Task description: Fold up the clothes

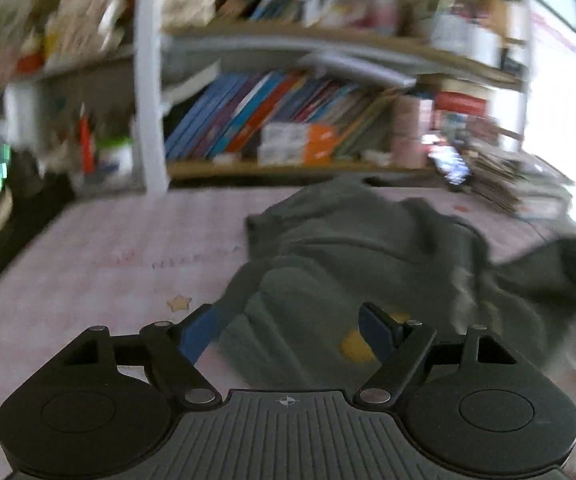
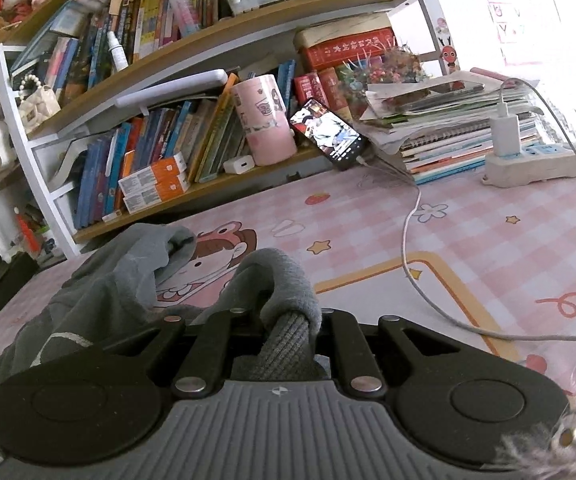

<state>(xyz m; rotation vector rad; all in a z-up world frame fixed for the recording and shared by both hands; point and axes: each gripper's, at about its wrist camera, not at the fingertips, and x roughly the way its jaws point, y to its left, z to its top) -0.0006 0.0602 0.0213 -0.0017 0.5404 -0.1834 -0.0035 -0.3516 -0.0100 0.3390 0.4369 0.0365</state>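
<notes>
A dark grey garment (image 1: 351,248) lies crumpled on the pink patterned desk mat (image 1: 108,256); the left wrist view is motion-blurred. My left gripper (image 1: 288,328) is open, its blue fingertips (image 1: 198,334) spread just over the garment's near edge, holding nothing. In the right wrist view the same grey garment (image 2: 100,292) trails to the left, and my right gripper (image 2: 284,316) is shut on a bunched fold with a ribbed cuff (image 2: 284,344), lifted above the mat (image 2: 487,240). The right fingertips are hidden by the cloth.
A bookshelf full of books (image 2: 160,148) stands along the desk's far edge. A phone (image 2: 327,132) leans on it, with a pink cup (image 2: 264,120), a stack of books (image 2: 455,128), a power strip (image 2: 535,160) and a white cable (image 2: 411,264) across the mat.
</notes>
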